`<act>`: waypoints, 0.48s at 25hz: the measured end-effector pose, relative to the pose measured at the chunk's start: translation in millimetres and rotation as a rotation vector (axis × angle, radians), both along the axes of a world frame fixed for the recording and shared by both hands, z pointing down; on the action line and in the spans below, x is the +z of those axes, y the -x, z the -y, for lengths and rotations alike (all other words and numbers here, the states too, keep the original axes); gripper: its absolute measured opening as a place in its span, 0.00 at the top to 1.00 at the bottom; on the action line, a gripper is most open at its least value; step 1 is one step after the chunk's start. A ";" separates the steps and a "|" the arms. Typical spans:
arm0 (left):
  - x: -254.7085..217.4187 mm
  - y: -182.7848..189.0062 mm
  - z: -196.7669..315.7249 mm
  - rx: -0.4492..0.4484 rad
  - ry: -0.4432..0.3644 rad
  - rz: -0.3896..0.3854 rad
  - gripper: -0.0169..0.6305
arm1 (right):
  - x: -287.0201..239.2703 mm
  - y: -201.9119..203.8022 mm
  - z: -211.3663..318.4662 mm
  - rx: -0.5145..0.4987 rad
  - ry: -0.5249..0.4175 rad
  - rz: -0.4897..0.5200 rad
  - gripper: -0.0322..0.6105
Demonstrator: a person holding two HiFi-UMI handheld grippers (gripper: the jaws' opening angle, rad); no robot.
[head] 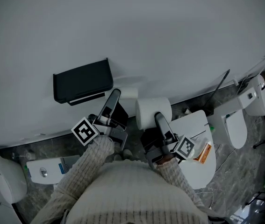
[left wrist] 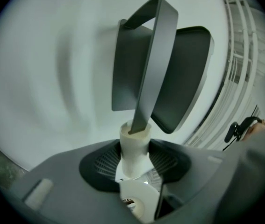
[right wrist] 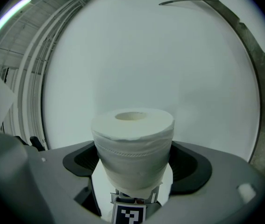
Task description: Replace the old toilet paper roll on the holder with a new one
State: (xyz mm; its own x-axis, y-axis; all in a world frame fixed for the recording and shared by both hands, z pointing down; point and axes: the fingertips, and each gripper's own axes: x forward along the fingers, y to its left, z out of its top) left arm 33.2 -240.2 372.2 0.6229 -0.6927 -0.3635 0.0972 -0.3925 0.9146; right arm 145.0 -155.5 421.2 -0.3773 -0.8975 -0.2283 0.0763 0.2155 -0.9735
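the left gripper point(left wrist: 134, 161) has its jaws partly apart, clamped on the old roll's bare tube point(left wrist: 134, 146). the tube's open top end takes the tip of the holder's grey arm point(left wrist: 153, 64). the right gripper point(right wrist: 134, 167) stands wide, pads pressing the new toilet paper roll point(right wrist: 133, 141), which is upright before the white wall point(right wrist: 169, 55).

White toilets point(head: 235, 125), marble floor point(head: 228, 181)
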 end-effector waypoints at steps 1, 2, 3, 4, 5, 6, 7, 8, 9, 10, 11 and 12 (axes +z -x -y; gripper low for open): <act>-0.1 -2.8 -0.4 0.004 0.001 -0.001 0.70 | 0.4 -3.1 -1.5 0.007 0.002 -0.001 0.24; -0.2 -5.6 -1.1 0.010 0.001 -0.002 0.70 | 0.8 -6.0 -3.0 0.015 0.003 -0.002 0.24; -0.2 -8.3 -2.1 0.018 0.001 -0.003 0.70 | 1.1 -8.6 -4.5 0.022 0.004 -0.004 0.24; -0.3 -10.7 -3.6 0.025 0.001 -0.003 0.70 | 1.1 -11.0 -6.2 0.029 0.003 -0.006 0.24; -0.4 -12.9 -5.4 0.031 0.000 -0.003 0.70 | 0.9 -13.1 -7.9 0.035 0.001 -0.007 0.24; -0.3 -14.9 -7.2 0.035 0.001 -0.004 0.70 | 0.4 -14.8 -9.6 0.039 -0.001 -0.006 0.24; 0.3 -16.6 -9.0 0.038 0.003 -0.006 0.70 | -0.1 -16.3 -11.1 0.043 -0.004 -0.004 0.24; 1.4 -17.7 -10.6 0.040 0.007 -0.006 0.70 | -0.5 -17.1 -12.6 0.045 -0.006 -0.002 0.24; 2.9 -17.8 -12.3 0.042 0.010 -0.006 0.70 | -0.5 -17.1 -14.0 0.047 -0.007 0.000 0.24; 4.6 -16.9 -14.1 0.043 0.014 -0.005 0.70 | -0.1 -16.2 -15.7 0.049 -0.007 0.002 0.24; 6.2 -15.3 -16.0 0.042 0.017 -0.004 0.70 | 0.4 -15.0 -17.5 0.051 -0.006 0.003 0.24; 7.4 -13.8 -17.9 0.040 0.019 -0.001 0.70 | 1.1 -14.2 -19.3 0.053 -0.005 0.003 0.24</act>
State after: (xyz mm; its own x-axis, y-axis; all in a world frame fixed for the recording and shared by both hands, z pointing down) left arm 46.9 -222.3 379.7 0.6495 -0.6744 -0.3512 0.1133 -0.3709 0.9217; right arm 159.2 -136.2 422.3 -0.3287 -0.9149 -0.2343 0.0680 0.2245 -0.9721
